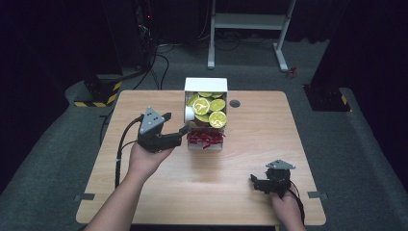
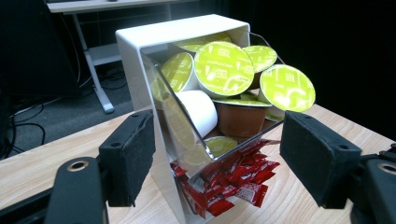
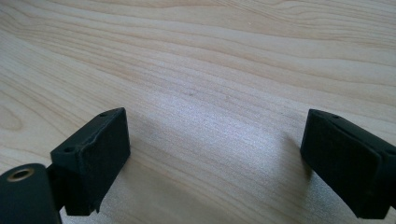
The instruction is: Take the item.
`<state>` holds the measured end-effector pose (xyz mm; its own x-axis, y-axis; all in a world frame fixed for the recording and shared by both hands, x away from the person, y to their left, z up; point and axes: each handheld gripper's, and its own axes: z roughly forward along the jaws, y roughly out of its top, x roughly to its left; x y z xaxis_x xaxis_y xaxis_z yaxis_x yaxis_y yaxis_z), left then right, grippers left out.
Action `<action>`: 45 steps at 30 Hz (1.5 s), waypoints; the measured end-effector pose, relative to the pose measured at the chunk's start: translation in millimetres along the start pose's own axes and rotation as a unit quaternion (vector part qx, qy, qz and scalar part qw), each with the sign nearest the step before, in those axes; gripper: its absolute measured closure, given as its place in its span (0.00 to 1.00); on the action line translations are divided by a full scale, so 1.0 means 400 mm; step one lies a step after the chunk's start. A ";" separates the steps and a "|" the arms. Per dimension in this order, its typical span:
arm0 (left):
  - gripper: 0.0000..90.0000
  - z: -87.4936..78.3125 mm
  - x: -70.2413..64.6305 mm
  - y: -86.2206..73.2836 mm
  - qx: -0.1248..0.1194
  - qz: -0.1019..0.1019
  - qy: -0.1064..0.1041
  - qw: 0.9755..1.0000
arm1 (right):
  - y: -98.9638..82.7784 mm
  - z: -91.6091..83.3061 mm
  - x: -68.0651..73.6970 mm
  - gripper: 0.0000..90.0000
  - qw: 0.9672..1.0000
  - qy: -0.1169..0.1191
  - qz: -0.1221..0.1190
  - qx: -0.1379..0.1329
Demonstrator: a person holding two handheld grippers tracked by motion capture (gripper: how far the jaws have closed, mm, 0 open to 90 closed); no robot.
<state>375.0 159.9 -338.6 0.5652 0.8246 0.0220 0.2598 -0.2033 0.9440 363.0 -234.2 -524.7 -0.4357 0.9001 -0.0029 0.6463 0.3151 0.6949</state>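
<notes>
Left claw: spread wide and gripping nothing, its tips just beside the left flank of the white dispenser; in the left gripper view its two black pads stand either side of the dispenser's front without touching it.
Left hand: cups the claw from below, the forearm coming in from the near edge, a black cable trailing off to the left.
Right claw: jaws parted, nothing between them, low over bare wood at the near right of the tabletop; the right gripper view shows its pads well apart with plain grain between.
Right hand: at the near edge, behind that claw.
Dispenser: a white box with a clear sloping front, standing at the far middle of the tabletop.
Coffee capsules: heaped in the upper compartment, lime-green foil lids facing out; one white cup lies on its side and one brown cup sits beneath the lids.
Red sachets: piled in the lower compartment, spilling at the open front.
Tabletop: light wood, with a small dark round grommet right of the dispenser.
</notes>
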 end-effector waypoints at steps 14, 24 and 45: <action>0.30 0.050 -0.004 0.031 -0.001 -0.004 -0.008 1.000 | 0.000 0.000 0.000 0.09 1.000 -0.001 -0.001 0.000; 0.29 0.093 -0.003 0.041 0.002 -0.010 -0.006 1.000 | 0.000 0.000 0.000 0.09 1.000 0.000 -0.001 0.001; 0.51 0.168 -0.009 0.090 0.009 -0.010 0.016 1.000 | 0.000 0.000 0.001 0.09 1.000 0.000 0.001 0.001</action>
<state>434.9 114.4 -326.9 0.5346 0.8450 0.0150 0.2845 -0.1966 0.9383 362.9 -234.0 -524.6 -0.4347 0.9005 -0.0025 0.6475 0.3145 0.6941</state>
